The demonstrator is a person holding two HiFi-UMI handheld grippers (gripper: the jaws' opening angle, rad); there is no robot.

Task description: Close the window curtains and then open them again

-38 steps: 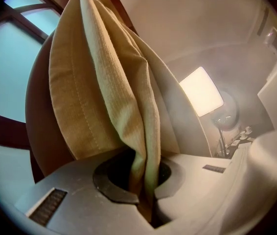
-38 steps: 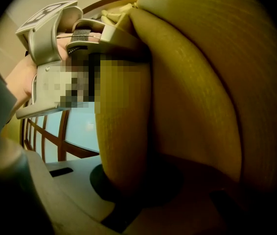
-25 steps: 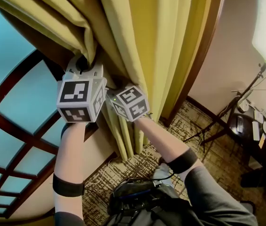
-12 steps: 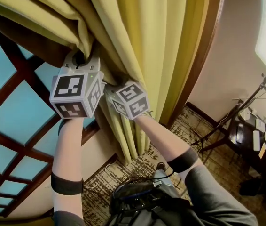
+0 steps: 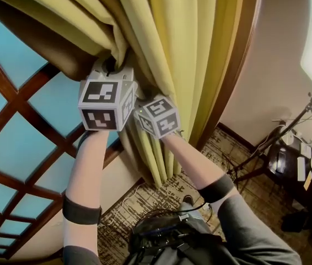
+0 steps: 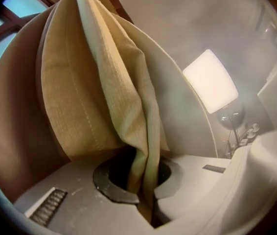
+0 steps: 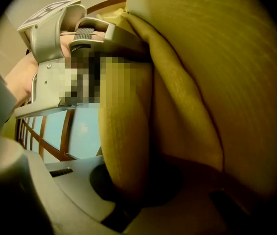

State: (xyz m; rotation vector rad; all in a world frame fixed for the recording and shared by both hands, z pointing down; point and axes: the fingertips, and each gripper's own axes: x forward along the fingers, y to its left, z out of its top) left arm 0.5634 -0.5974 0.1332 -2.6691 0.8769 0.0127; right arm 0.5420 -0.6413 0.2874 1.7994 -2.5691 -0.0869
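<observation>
Left tool (image 5: pixel 111 66), right tool (image 5: pixel 140 104) on curtain (image 5: pixel 173 37)

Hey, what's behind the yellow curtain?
Behind the curtain a blue-glass window with dark wooden bars shows at its left. Whatever lies behind the gathered folds is covered.

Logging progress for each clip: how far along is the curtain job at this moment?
Done: nothing that can be confirmed; the window glass lies mostly uncovered, the curtain bunched beside it. In hand: the left gripper and right gripper are each shut on a curtain fold. Left: unclear whether this is the start of closing or the end of reopening, so at least letting go remains.
</observation>
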